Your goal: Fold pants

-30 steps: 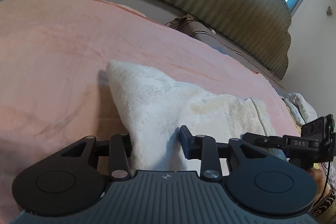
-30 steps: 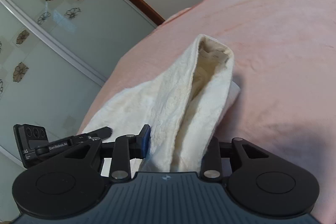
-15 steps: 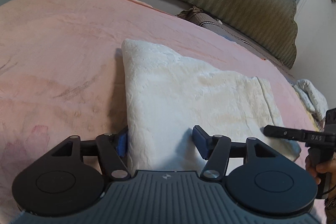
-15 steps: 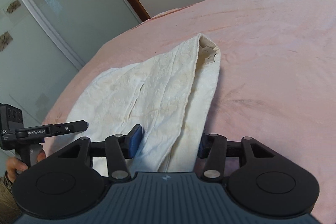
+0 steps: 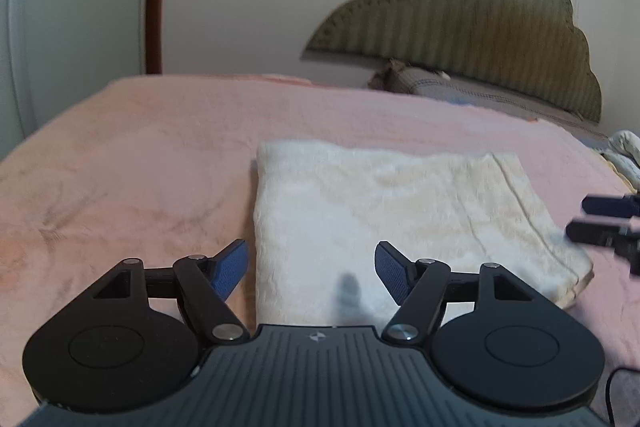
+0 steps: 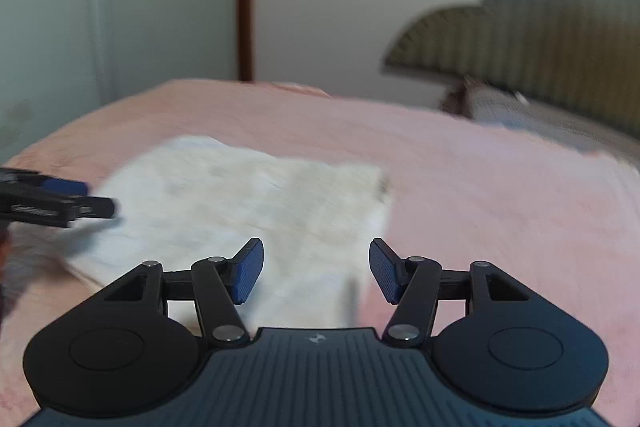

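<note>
Left wrist view: the pants (image 5: 384,223) lie folded flat on the bed (image 5: 132,155). Left claw (image 5: 312,271) and right claw (image 6: 316,271) hover over the pants' near edge, both spread wide, holding nothing. Advice: lift away vertically, avoiding snagging the fold.

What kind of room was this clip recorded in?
Most likely a home bedroom. A bed covered by a pink fleece blanket fills the view, an olive scalloped padded headboard stands against the wall, and the folded cream pants lie on the blanket.
</note>
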Demonstrator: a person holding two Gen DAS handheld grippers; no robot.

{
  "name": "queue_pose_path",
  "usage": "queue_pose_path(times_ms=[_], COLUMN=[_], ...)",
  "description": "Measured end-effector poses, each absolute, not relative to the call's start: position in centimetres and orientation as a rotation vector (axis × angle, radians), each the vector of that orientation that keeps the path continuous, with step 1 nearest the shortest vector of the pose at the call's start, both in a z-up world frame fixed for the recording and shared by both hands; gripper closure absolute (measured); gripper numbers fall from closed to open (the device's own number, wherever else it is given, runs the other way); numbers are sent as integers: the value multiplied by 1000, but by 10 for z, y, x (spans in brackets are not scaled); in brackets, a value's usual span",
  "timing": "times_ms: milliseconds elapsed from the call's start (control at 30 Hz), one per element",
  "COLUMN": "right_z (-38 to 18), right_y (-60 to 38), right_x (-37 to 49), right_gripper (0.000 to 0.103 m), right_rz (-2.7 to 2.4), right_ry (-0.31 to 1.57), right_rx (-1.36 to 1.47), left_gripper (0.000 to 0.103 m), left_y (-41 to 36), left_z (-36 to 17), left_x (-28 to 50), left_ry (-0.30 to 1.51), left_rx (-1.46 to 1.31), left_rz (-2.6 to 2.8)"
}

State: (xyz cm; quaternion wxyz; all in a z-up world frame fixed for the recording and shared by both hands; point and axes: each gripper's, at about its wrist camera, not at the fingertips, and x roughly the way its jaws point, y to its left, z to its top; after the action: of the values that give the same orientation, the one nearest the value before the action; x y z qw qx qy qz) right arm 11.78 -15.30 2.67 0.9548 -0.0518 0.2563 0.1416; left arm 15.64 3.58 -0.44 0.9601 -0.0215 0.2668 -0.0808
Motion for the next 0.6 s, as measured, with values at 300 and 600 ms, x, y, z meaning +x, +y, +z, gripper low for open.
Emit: queue_pose_path(times_ms=[300,600], right_z=[-17,-7], right_y=[-123,-123], right_x=[124,110], right_gripper=[46,45], right_rz=[372,366], right_ry=[643,617], right_rx=[-189,-131], left_gripper=[17,15], left_y=[1,-3], left_z=[-31,-33], left_x=[148,141], left_ry=[589,585], left_rx=[116,109], left_rz=[-250,-261])
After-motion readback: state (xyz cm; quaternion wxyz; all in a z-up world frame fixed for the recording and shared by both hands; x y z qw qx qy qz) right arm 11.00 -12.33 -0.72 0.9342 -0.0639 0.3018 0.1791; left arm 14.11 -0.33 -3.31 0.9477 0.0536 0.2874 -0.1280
